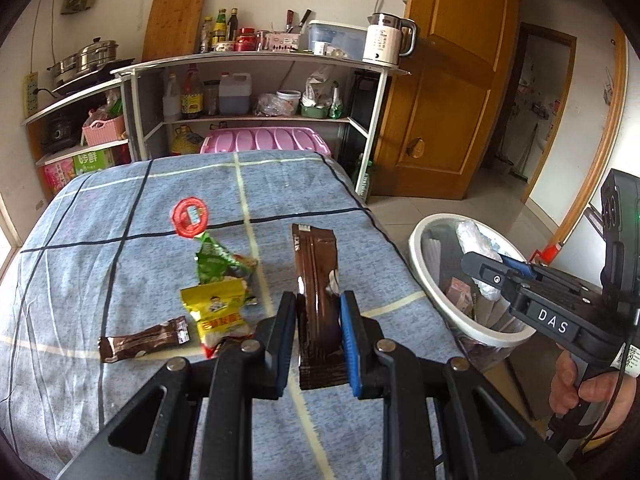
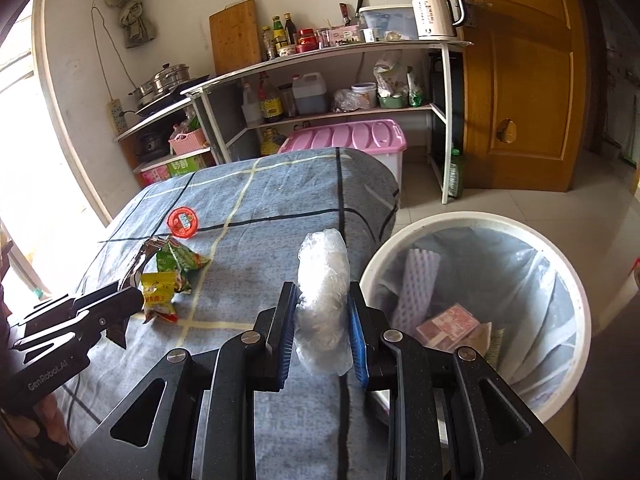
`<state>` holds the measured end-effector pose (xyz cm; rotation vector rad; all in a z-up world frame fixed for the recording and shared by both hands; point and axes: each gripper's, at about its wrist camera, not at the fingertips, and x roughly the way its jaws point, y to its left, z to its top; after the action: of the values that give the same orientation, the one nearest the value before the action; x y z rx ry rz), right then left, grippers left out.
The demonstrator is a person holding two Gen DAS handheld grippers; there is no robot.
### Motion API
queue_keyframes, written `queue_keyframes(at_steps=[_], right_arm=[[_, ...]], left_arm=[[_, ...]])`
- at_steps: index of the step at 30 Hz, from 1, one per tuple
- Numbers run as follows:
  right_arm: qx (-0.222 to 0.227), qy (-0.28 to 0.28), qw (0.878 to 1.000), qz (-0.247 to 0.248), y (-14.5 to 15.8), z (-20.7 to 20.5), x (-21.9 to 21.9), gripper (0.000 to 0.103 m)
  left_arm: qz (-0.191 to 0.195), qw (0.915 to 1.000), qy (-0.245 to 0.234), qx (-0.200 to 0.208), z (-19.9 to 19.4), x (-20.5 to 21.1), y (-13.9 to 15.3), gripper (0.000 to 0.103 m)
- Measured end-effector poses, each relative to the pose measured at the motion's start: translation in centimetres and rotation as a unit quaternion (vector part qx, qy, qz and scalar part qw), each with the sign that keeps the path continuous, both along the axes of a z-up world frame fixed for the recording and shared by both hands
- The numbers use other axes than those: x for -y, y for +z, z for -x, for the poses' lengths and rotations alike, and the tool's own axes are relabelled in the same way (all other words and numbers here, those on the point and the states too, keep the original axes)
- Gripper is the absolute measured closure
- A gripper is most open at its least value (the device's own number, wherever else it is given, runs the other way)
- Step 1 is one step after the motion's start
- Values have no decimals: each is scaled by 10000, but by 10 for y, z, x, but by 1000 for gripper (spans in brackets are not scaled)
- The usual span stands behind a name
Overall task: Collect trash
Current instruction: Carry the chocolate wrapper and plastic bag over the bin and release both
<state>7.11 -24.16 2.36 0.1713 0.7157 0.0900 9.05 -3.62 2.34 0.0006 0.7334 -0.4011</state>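
right wrist view: right hand-held gripper (image 2: 322, 334) pinches a plastic wad (image 2: 323, 300) beside the bin (image 2: 476, 220) at 3 o'clock; left hand-held gripper (image 1: 318, 334) pinches a brown wrapper (image 1: 318, 300); four pieces remain on the bed (image 1: 80, 240).

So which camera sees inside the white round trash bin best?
The right wrist view: it looks down into the white round trash bin, showing its clear liner, white foam and red carton. In the left wrist view the right gripper covers part of the bin's opening.

A brown wrapper (image 1: 318, 304) and a crumpled clear bag (image 2: 324, 312) are standing upright; green (image 1: 216, 262), yellow (image 1: 218, 314) and brown wrappers (image 1: 144, 344) are lying scattered on the bed.
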Motion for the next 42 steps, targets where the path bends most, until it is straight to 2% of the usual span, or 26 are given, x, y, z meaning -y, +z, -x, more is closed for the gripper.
queue_keyframes(at_steps=[14,23,32,42], right_arm=[[-172,-730,9972,44,-8,11,85,78],[-412,-966,9944,76,-23,11,115,78],[-785,-1129,9903,177,-49,4,133,78],[-994,-1200,9878,59,-61,-1,143,77]], left_arm=[[-29,9960,-887,-103,-16,107,-2,80],[-126,9923,-1204,-251,-21,152,-14,80],[-236,9882,-1432,-489,-23,180,-31,80],[-171,9864,-1481,-691,-28,188,-39,79]])
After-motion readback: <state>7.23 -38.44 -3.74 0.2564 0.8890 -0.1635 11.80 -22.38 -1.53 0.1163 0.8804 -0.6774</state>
